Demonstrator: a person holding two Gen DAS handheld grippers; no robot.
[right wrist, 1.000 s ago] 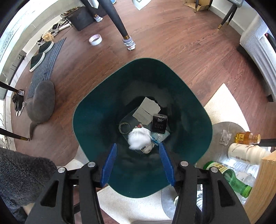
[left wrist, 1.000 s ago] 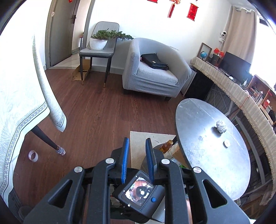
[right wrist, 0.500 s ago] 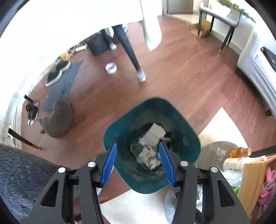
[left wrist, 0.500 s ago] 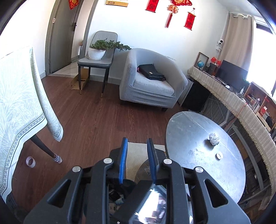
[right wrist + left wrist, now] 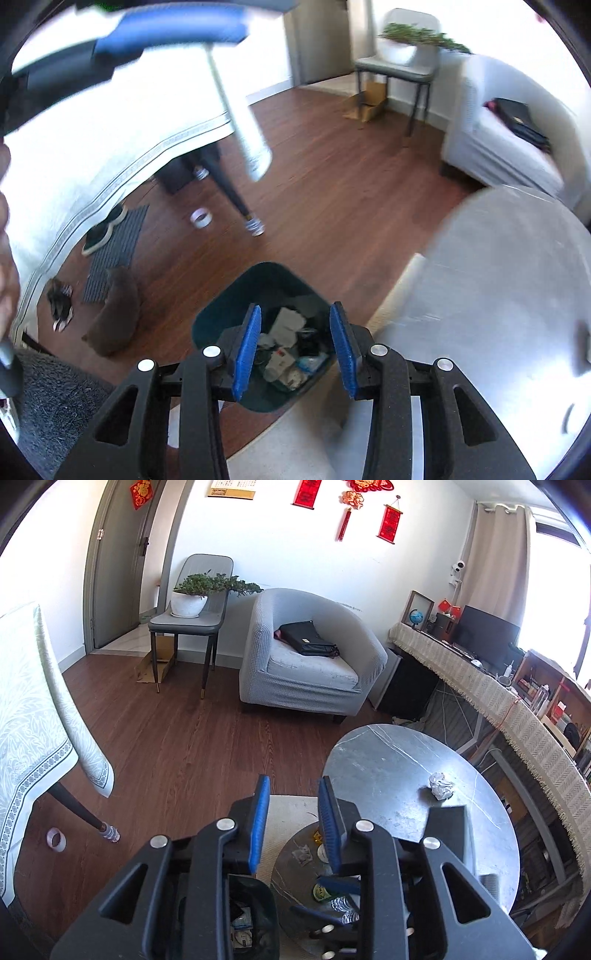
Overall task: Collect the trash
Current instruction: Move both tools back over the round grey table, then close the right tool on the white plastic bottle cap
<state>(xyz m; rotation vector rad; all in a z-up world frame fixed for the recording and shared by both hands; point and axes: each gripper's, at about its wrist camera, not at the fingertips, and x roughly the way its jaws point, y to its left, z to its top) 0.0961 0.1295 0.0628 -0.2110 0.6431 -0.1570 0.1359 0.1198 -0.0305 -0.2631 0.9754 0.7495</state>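
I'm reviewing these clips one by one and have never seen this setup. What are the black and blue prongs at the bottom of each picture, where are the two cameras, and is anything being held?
There is no robot arm here. A person carries a hand-held gripper in each hand, and each gripper has a wide-angle camera looking forward along its two blue-padded fingers, so the prongs are the gripper itself.

The left wrist view shows the left gripper above a living room floor. Its jaws are opening with nothing between them. On the round grey table lies a crumpled paper ball, trash not yet collected.

The right wrist view, blurred, shows the right gripper above the dark green trash bin, which already holds papers and wrappers. Its jaws are closing, yet no thing sits between the pads; the bin is far below them.
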